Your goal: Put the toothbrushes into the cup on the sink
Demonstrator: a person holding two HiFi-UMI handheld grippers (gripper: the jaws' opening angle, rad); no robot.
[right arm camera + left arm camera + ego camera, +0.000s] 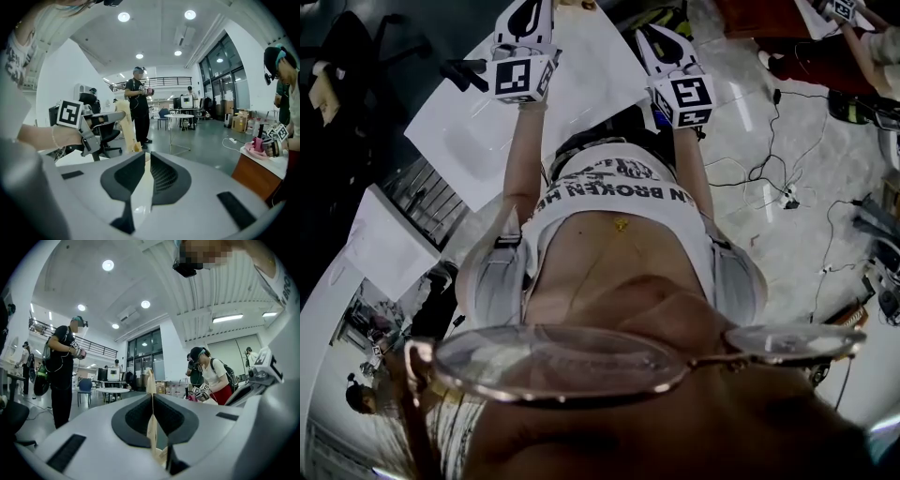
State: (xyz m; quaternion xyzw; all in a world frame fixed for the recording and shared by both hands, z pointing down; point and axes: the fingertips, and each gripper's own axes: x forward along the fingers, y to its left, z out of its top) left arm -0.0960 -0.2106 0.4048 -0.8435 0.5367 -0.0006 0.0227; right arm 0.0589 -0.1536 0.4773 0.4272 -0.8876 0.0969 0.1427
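Observation:
In the left gripper view my left gripper (152,397) is shut on a thin beige toothbrush (151,380) that stands upright between its pads. The right gripper view shows that same gripper (105,118) at the left, the toothbrush (125,124) rising from it. My right gripper (144,159) has its jaws close together, and a pale cream strip (141,197), seemingly a toothbrush handle, fills the narrow gap. In the head view both grippers, left (528,14) and right (661,42), are held out over a white surface (581,89). No cup shows.
A large open hall. Several people with grippers stand around: one in black (61,366), one with a backpack (211,376) at a wooden table (255,171). A round white table (180,117) and an office chair (108,136) stand further off. Cables (769,169) lie on the floor.

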